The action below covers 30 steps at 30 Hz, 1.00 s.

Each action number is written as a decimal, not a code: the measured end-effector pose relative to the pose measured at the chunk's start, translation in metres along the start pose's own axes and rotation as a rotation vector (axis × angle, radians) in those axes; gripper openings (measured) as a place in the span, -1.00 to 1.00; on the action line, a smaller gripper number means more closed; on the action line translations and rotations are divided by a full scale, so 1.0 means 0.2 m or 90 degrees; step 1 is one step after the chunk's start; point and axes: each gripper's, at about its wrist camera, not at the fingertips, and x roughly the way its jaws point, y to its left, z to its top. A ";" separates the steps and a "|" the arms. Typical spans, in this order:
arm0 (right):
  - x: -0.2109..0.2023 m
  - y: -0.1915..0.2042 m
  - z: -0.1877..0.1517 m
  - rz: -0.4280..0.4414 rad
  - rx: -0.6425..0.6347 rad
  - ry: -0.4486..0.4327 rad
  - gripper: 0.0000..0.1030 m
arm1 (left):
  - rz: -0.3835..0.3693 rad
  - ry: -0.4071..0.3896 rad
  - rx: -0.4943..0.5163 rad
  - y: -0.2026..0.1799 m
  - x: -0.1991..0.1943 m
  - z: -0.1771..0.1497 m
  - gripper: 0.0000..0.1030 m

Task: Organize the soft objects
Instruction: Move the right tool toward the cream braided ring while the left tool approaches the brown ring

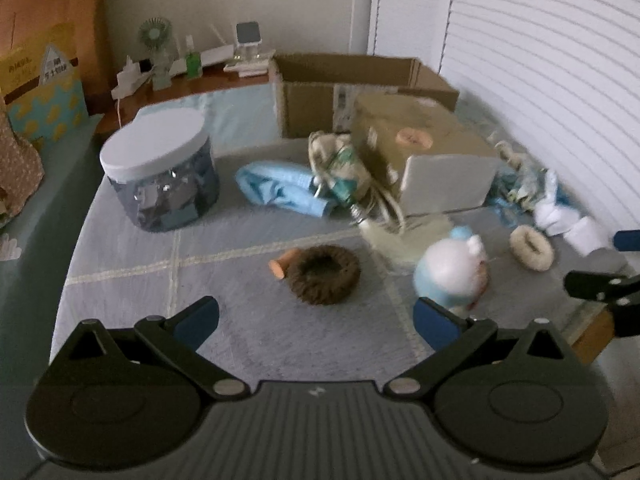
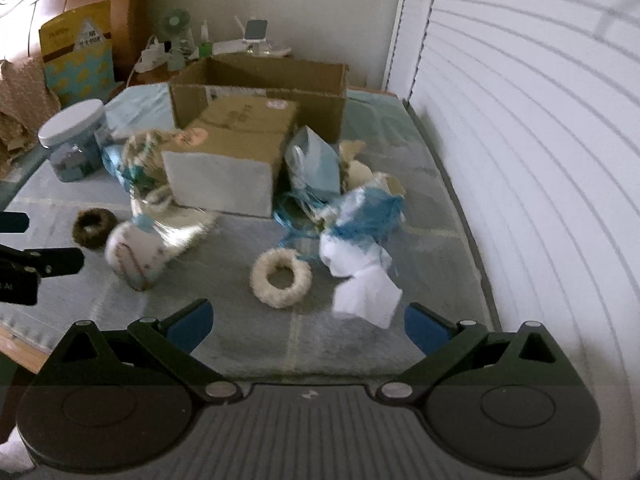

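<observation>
A grey-blue checked bed cover point(image 1: 120, 248) carries clutter. Both grippers' fingers are spread, empty: left gripper point(image 1: 316, 320) faces a brown furry ring point(image 1: 323, 275); only the right gripper point(image 2: 306, 322) view shows the cream fluffy ring point(image 2: 281, 277) ahead.

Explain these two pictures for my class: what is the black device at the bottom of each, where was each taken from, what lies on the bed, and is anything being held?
There is no robot here. A person holds one two-finger gripper in each hand, and a wide-angle camera on each looks forward along its fingers. One picture comes from the left gripper, the other from the right gripper. Both stand open and hold nothing.

On the grey bedcover lie a brown fluffy scrunchie, a cream scrunchie, a blue-and-white plush toy, a white-lidded jar, cardboard boxes and crumpled blue-and-white cloths. The left gripper faces the brown scrunchie, the right the cream one.
</observation>
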 end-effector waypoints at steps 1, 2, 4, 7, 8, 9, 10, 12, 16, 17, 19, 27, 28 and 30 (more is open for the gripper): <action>0.02 -0.02 -0.01 0.000 0.003 0.003 1.00 | 0.000 0.005 -0.001 0.00 0.02 0.00 0.99; 0.03 -0.03 -0.02 0.001 0.005 0.005 1.00 | -0.002 0.009 -0.003 0.01 0.03 -0.01 0.99; 0.05 -0.05 -0.04 0.004 0.007 0.006 1.00 | -0.003 0.012 -0.004 0.01 0.06 -0.01 0.99; 0.08 -0.07 -0.06 -0.003 0.000 0.009 1.00 | 0.000 0.019 -0.004 0.01 0.09 -0.02 0.99; 0.10 -0.07 -0.07 -0.005 0.000 0.010 1.00 | 0.000 0.025 -0.006 0.01 0.11 -0.02 0.99; 0.11 -0.08 -0.08 -0.001 -0.002 0.011 1.00 | 0.001 0.028 -0.006 0.01 0.12 -0.03 0.99; 0.12 -0.09 -0.08 0.005 -0.003 0.015 1.00 | 0.005 0.021 -0.002 0.00 0.12 -0.03 0.99; 0.16 -0.10 -0.09 0.014 0.002 0.019 1.00 | 0.003 0.022 -0.005 0.00 0.12 -0.02 0.99; 0.18 -0.12 -0.08 0.028 0.012 0.013 1.00 | 0.003 0.011 -0.003 0.01 0.13 -0.03 1.00; 0.18 -0.12 -0.08 0.032 0.009 0.008 1.00 | 0.002 0.002 -0.001 0.01 0.13 -0.04 1.00; 0.19 -0.13 -0.09 0.037 0.003 0.000 1.00 | 0.004 -0.015 -0.004 0.01 0.12 -0.06 1.00; 0.18 -0.13 -0.12 0.032 0.008 -0.031 1.00 | 0.023 -0.037 0.026 -0.02 0.09 -0.04 0.87; 0.18 -0.12 -0.12 0.031 0.009 -0.032 1.00 | 0.021 -0.044 0.030 -0.02 0.08 -0.04 0.72; 0.17 -0.12 -0.13 0.031 0.009 -0.033 1.00 | 0.010 -0.055 0.027 -0.02 0.06 -0.02 0.47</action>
